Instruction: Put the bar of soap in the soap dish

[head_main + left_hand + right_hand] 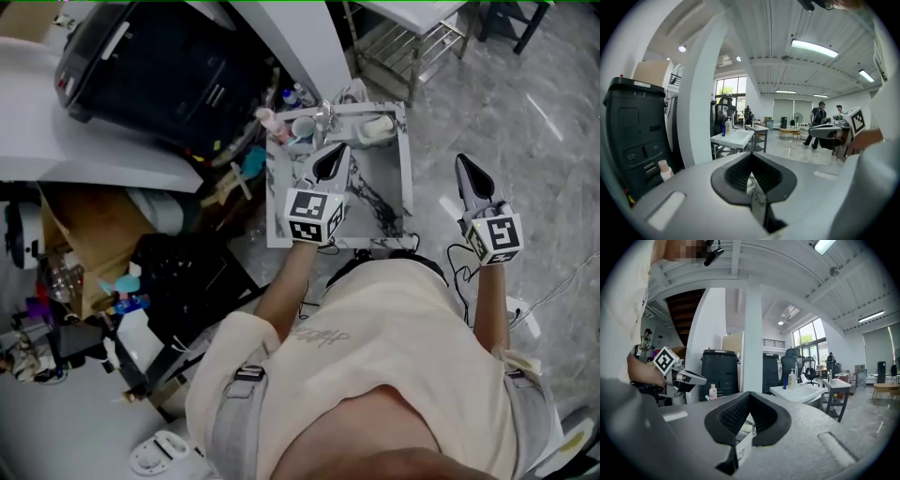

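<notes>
A pale bar of soap (379,127) lies in a light soap dish (365,137) at the far right corner of the marble-patterned basin (407,178). My left gripper (329,160) hangs above the basin's middle, jaws shut with nothing between them. My right gripper (469,170) hovers over the floor to the right of the basin, its jaws also together and empty. In the left gripper view the closed pads (752,164) point level into the room, with the right gripper (829,133) alongside. The right gripper view shows its own closed pads (746,401) and the left gripper (686,378) at the left.
A black bin (159,66) and a white pillar stand left of the basin. Bottles and cups (277,124) crowd its far left corner. A cardboard box (94,234) and clutter lie at the left, a metal rack (403,42) beyond. Cables (459,262) trail on the tiled floor.
</notes>
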